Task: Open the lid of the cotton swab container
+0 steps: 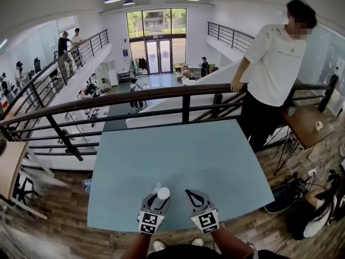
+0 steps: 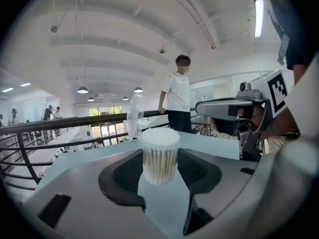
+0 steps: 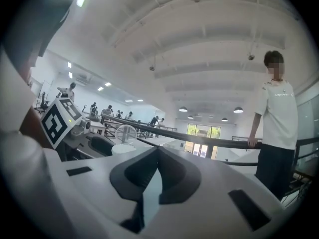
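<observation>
Cotton swab container (image 2: 159,156): small clear tub, packed with swabs standing on end, white tips showing at the top. It is at the near edge of the blue bench (image 1: 205,155), directly in front of the person.

Progress: the clear round lid (image 2: 133,116) stands upright behind the far rim of the tub, apparently hinged there. It no longer covers the swabs. The right gripper view agrees, showing the clear disc standing on edge above the white tops. Judgement: the opening itself looks done. At most, what is left is folding the lid fully back and letting go.

Left hand-held gripper (image 1: 159,199): jaws set wide, with the tub between them and a dark pad against each side wall, so it is pinching the tub at about mid-height. I cannot tell whether the base rests on the bench or is slightly off it.

Right hand-held gripper (image 3: 156,171): jaws pressed together with nothing between them. It sits just beside the left one, to the tub's right. It touches neither the tub nor the lid.
</observation>
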A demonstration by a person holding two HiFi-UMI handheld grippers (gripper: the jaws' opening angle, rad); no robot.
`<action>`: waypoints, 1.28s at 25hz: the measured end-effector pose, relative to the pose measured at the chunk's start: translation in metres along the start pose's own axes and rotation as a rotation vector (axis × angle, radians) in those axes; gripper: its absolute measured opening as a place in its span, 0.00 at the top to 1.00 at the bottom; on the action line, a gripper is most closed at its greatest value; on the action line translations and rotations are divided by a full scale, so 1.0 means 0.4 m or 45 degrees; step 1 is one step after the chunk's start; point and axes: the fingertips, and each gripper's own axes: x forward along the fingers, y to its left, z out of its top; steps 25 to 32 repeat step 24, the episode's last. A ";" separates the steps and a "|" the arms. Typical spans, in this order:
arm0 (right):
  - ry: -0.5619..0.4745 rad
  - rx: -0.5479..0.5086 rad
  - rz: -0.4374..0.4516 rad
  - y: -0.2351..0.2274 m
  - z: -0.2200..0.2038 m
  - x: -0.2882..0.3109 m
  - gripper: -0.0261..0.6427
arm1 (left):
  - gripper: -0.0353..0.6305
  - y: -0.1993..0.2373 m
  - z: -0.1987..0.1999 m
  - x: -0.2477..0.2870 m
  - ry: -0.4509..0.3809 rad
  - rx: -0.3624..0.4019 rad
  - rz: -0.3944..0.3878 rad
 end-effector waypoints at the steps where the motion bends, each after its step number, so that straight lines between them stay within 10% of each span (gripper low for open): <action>1: 0.003 0.010 -0.004 -0.002 -0.003 0.000 0.93 | 0.60 -0.002 0.008 0.000 -0.011 -0.001 -0.007; 32: -0.061 -0.028 0.049 -0.006 0.034 0.053 0.93 | 0.60 0.030 0.057 -0.011 -0.055 -0.034 0.024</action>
